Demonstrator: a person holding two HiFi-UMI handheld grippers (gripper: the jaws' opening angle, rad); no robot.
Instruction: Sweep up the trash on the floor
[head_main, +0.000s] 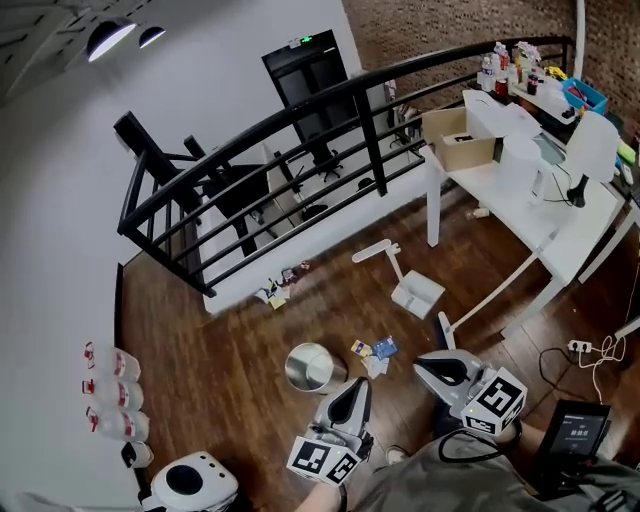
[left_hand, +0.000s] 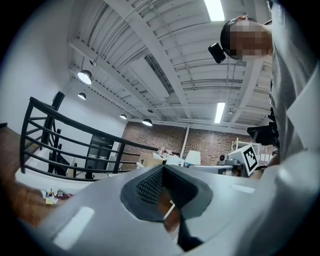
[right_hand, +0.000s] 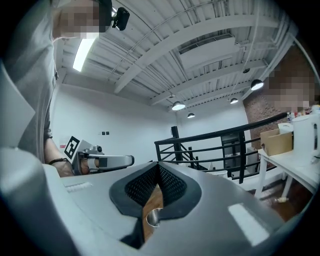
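Head view: both grippers sit low in the frame, and the left gripper (head_main: 352, 395) points at the metal bin (head_main: 310, 367) just ahead of it. The right gripper (head_main: 425, 368) is beside a small heap of trash (head_main: 372, 353) that lies touching or just beside the bin. A second scatter of scraps (head_main: 281, 291) lies farther off, at the foot of the black railing (head_main: 300, 115). The white dustpan (head_main: 418, 293) lies beyond the near heap, ahead of the right gripper, which is the nearer one. Its long handle (head_main: 385, 255) runs away from the person toward the railing (probably the thing to fetch first). The white table (head_main: 520, 195) stands close on the right of it, so its leg crowds that side.

Left gripper view: the jaws of the left gripper (left_hand: 162, 192) are pressed together with nothing between them, only floor showing through the gap; the far scraps (left_hand: 50, 196) show low at the left.

Right gripper view: the right gripper (right_hand: 157, 192) is likewise closed and empty, and the bin (right_hand: 152, 217) shows through the slit below the pads.
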